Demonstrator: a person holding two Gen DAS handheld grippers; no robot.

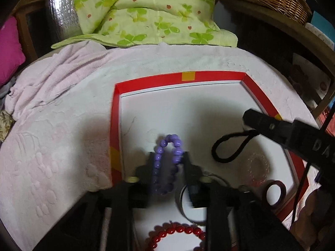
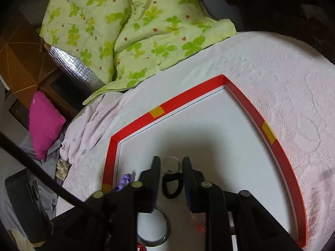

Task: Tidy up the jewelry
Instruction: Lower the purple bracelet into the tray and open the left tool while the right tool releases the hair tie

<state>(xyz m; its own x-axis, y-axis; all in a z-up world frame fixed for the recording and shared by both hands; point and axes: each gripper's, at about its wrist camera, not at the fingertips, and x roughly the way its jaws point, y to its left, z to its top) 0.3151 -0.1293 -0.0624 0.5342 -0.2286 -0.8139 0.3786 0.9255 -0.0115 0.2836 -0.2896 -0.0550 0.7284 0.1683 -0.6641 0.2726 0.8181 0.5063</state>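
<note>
— Two tools, both parted: your left tool (image 1: 167, 156) straddles the purple bead bracelet (image 1: 166, 163) in the red-rimmed tray (image 1: 188, 76), pads not pressing; your right tool (image 2: 171, 163) flanks the black hair tie (image 2: 172, 185).
— And now?
— Lift clear straight up, snagging nothing. Only the left view shows the red bead bracelet (image 1: 178, 233).

Right gripper (image 1: 249, 119) body shows partial "DA"; rest cut off.

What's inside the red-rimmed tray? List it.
Inside the red-rimmed tray: purple bead bracelet, black hair tie, clear coil tie, dark ring, red bead bracelet, metal bangle. Grippers cover the near part.
</note>
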